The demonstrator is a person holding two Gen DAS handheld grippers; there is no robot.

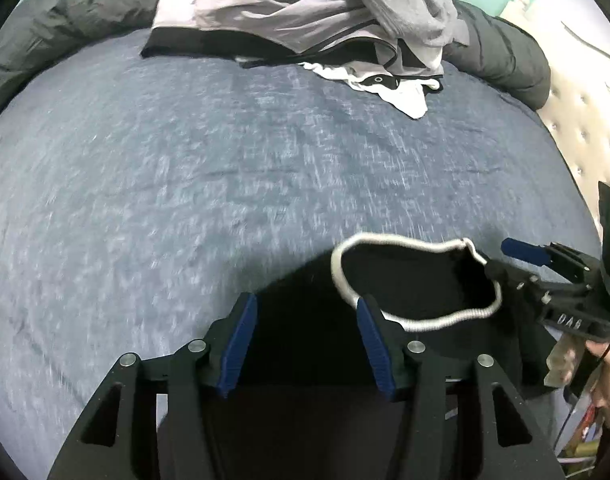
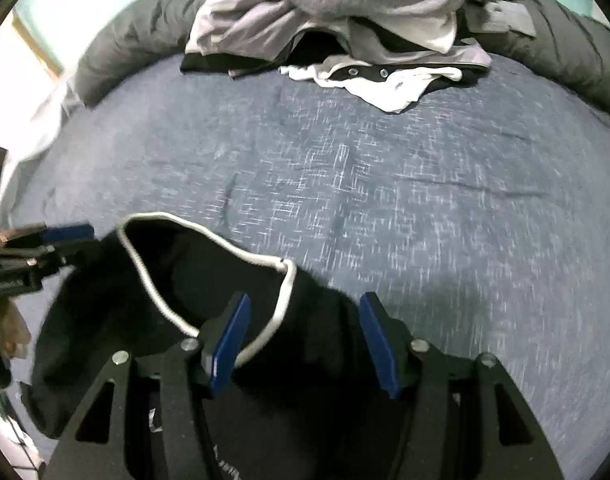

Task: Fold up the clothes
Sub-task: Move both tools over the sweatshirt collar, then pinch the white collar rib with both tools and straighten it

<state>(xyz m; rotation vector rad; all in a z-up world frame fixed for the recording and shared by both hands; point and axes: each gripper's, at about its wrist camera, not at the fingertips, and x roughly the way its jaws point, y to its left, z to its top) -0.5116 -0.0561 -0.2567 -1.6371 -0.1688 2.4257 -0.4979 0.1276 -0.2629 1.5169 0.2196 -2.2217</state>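
Black shirt (image 1: 417, 280) with white-trimmed collar (image 1: 385, 240) lying on blue bed (image 1: 185, 200), at near edge, below both claws. Left claw (image 1: 305, 344) spread apart over shirt's shoulder, blue pads (image 1: 239, 348) clear of cloth, nothing pinched between; right pad just beside collar trim. Right claw (image 2: 303, 340) likewise spread apart, left pad (image 2: 229, 344) overlapping collar loop (image 2: 209, 252), black cloth (image 2: 305, 360) visible in gap but not pressed. Seen from left wrist view, right claw at collar's right end, held by a hand (image 1: 609, 376) at frame edge. Seen from right wrist view, left claw (image 2: 65, 240) at collar's left end. Far across bed from shirt: heap of grey clothes (image 2: 345, 0) atop black and white garments (image 2: 385, 84), against dark duvet (image 2: 145, 40) rolled along far side. Tufted headboard (image 1: 577, 128) right of bed in left wrist view.
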